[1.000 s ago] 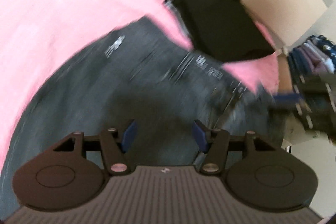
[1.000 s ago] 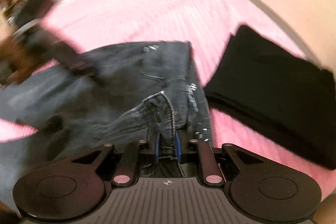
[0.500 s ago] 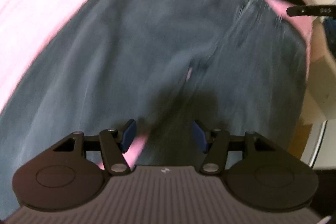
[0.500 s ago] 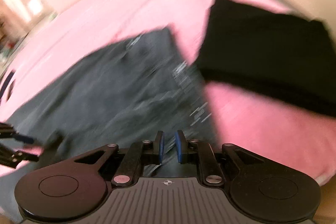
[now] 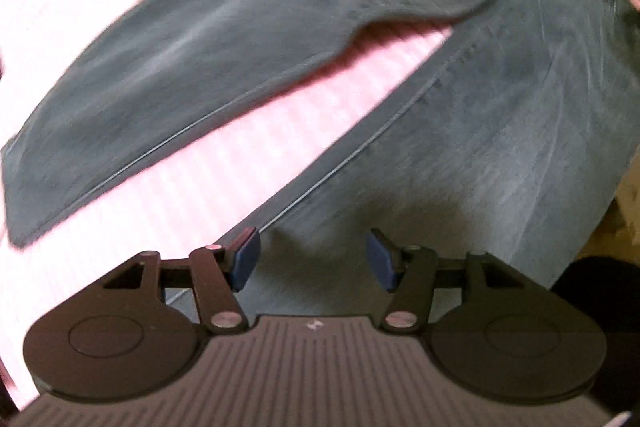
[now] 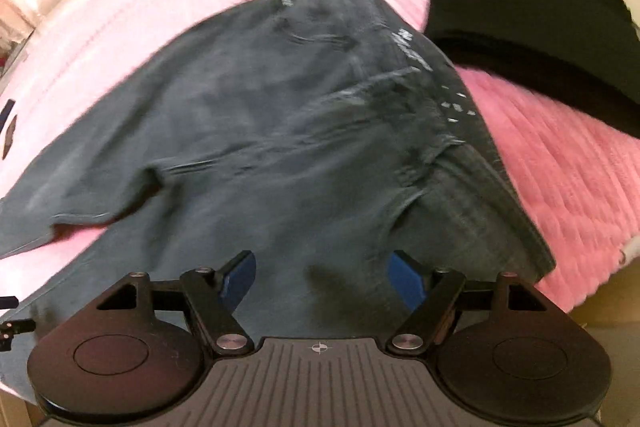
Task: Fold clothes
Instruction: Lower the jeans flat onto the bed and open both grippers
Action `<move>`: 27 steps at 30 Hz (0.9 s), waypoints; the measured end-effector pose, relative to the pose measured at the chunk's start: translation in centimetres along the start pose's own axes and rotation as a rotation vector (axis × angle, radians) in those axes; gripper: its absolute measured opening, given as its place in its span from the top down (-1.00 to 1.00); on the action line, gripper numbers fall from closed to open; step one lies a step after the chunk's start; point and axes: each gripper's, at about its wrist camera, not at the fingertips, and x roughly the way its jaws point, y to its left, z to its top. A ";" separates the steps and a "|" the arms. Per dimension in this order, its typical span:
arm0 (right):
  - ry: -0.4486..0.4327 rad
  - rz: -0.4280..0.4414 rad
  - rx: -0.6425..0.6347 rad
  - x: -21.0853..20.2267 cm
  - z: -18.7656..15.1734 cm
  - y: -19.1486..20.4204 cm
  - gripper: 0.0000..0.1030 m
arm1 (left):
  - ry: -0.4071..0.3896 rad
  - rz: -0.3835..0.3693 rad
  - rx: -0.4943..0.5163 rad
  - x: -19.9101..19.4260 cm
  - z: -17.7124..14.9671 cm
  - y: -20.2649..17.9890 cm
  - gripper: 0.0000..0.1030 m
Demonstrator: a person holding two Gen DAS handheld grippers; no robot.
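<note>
Denim jeans point(image 6: 280, 131) sprawl across the pink blanket point(image 6: 560, 167).
Right gripper point(image 6: 320, 277), jaws just sprung apart, holds nothing; left gripper point(image 5: 312, 255) spread, empty, lower frame.

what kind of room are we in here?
Most likely a bedroom. Dark grey jeans are spread on a pink ribbed blanket that looks like it covers a bed, a folded black garment lies beside them, and plain walls close in just behind.
</note>
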 end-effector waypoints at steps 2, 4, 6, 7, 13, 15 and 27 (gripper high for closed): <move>-0.010 0.006 -0.007 -1.5 -0.5 2.7 -0.48 | -0.039 0.000 -0.031 -1.9 -1.4 1.4 -0.04; -0.015 0.011 -0.005 -2.4 -1.1 5.6 -0.48 | -0.077 0.007 -0.050 -3.8 -2.6 2.7 -0.04; -0.017 0.017 0.005 -3.4 -2.1 8.4 -0.48 | -0.114 0.015 -0.070 -5.9 -4.1 4.2 -0.06; -0.021 0.019 0.015 -4.0 -2.7 9.6 -0.49 | -0.131 0.016 -0.083 -6.9 -4.9 5.0 -0.07; -0.074 0.016 0.065 -8.2 -5.5 15.0 -0.51 | -0.199 0.049 -0.113 -11.9 -9.1 9.8 -0.08; -0.089 -0.002 0.068 -9.7 -6.2 15.9 -0.71 | -0.210 0.064 -0.122 -12.9 -10.1 10.9 -0.08; -0.080 -0.019 0.033 -12.3 -4.3 15.0 -0.78 | -0.261 0.176 -0.288 -18.2 -14.1 11.5 -0.17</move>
